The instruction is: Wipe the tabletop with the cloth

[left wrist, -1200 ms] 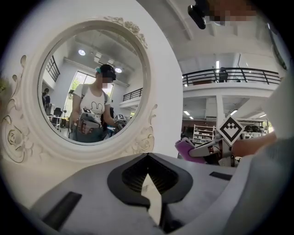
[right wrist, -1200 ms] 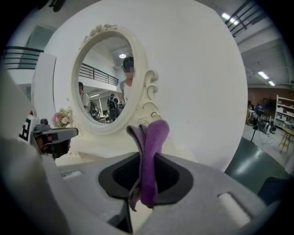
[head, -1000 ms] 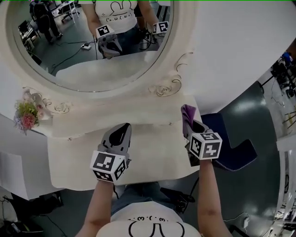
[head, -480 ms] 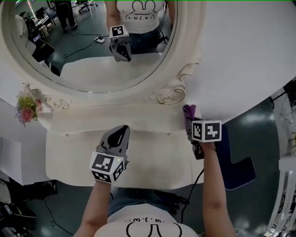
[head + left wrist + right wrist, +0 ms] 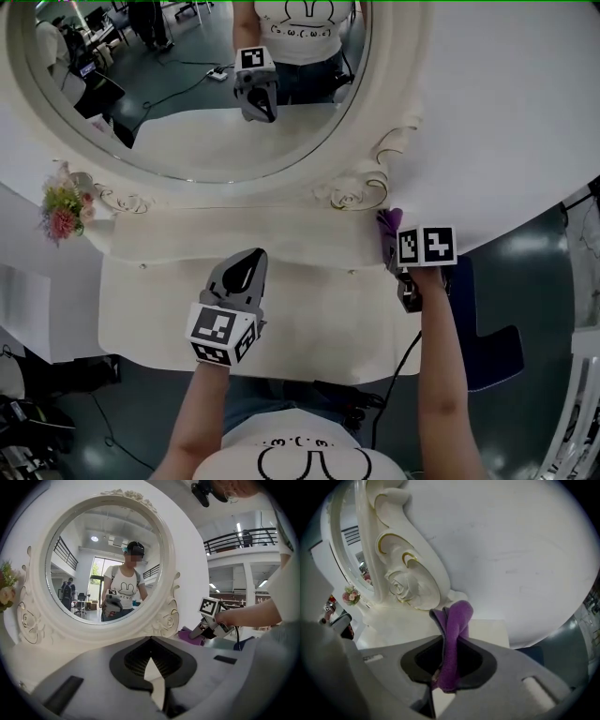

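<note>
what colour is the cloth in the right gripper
Purple. The cloth shows best in the right gripper view.

My T-shirt [image 5: 300,461] was white with a black drawing. The left gripper [image 5: 251,261] and right gripper [image 5: 392,246] were grey, each with a black-and-white marker cube [image 5: 223,335]; the right one had a black cable [image 5: 401,366].

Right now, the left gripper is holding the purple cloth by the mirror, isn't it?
No. It is the right gripper that holds the purple cloth by the mirror; the right gripper view shows the cloth pinched in its jaws. The left gripper is shut on nothing.
</note>
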The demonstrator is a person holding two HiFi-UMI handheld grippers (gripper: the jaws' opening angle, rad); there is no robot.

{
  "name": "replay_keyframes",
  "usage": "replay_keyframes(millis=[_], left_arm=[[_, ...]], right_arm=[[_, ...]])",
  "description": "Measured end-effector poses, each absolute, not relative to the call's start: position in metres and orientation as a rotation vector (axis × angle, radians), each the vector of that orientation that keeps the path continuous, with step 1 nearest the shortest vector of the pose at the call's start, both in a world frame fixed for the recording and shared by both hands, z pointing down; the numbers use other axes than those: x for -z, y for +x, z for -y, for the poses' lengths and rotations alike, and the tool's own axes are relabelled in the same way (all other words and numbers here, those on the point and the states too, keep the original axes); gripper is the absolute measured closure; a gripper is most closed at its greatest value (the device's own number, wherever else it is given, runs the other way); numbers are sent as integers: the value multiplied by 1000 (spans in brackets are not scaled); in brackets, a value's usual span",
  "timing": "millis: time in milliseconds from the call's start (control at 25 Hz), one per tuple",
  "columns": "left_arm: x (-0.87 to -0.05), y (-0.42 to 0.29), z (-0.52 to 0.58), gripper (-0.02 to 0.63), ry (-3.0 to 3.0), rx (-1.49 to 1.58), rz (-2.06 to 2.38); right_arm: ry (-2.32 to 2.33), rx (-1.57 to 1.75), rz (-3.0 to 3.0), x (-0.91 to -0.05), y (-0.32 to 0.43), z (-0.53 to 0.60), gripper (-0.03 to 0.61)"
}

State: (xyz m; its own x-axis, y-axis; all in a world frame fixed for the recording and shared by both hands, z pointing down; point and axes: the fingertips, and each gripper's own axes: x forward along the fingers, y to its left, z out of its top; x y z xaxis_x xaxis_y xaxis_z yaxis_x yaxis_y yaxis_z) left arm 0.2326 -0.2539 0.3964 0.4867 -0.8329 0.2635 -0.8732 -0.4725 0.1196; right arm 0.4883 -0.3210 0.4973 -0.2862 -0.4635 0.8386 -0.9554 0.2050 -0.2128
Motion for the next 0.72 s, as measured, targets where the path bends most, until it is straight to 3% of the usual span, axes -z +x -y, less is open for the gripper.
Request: replay_keyframes(millis=[720], left_arm=[[-377,181,251,617,2542,-159,1413]], right_arm=[[1356,-822,1739,-498,434,313,511]])
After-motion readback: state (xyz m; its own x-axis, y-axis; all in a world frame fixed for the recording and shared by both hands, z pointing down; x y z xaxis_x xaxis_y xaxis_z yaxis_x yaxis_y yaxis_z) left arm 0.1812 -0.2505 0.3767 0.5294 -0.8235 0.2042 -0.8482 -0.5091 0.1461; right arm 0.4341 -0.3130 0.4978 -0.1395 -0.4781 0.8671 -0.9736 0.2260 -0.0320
